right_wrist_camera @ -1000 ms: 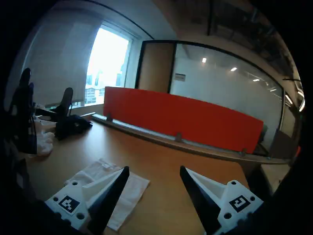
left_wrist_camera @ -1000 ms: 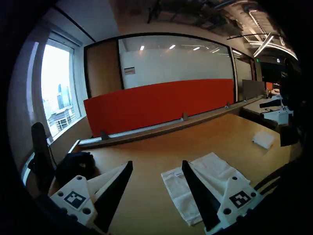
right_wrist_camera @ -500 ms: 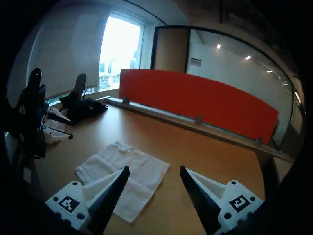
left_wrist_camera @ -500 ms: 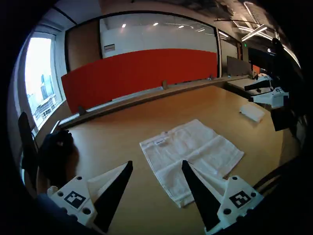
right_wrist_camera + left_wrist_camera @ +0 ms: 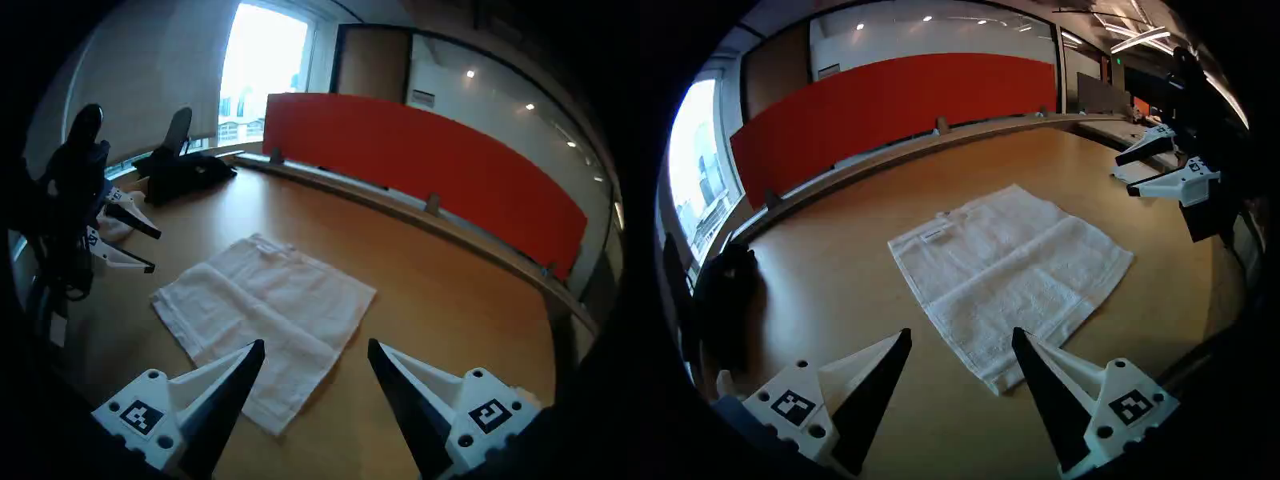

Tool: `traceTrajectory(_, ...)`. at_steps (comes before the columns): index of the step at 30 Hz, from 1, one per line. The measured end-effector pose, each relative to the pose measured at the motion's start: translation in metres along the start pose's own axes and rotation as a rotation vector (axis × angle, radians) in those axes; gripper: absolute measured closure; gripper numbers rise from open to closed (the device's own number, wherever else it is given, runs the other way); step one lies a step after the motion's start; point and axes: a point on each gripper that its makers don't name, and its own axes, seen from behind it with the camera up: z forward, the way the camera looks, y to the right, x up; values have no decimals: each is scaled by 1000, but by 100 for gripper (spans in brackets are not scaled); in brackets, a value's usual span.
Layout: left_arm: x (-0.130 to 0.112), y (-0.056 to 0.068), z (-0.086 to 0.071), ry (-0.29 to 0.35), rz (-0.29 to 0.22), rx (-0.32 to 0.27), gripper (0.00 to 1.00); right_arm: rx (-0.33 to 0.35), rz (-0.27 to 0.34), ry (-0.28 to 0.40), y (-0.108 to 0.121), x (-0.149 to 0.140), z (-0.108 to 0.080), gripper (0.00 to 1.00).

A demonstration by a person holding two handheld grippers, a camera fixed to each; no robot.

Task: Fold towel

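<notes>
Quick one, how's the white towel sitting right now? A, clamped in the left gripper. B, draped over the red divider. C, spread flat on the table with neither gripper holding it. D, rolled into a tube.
C: the towel lies spread flat on the wooden table, and the left gripper and right gripper both stand open with nothing between their fingers.

Office: long wooden desk, red desk divider, glass partition wall (city-view window too).
</notes>
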Motion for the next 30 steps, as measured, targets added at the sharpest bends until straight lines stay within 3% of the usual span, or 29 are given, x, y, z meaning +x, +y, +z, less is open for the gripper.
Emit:
traceTrajectory(9, -25, 17, 15, -65, 10, -62, 7, 46, -26, -89, -17, -42, 14, 0)
traceTrajectory(15, -44, 22, 22, -120, 40, -70, 7, 72, -23, -150, -24, -67, 18, 0)
traceTrajectory(30, -65, 40, 29, -201, 46, -134, 7, 144, -59, -248, -36, -101, 15, 2)
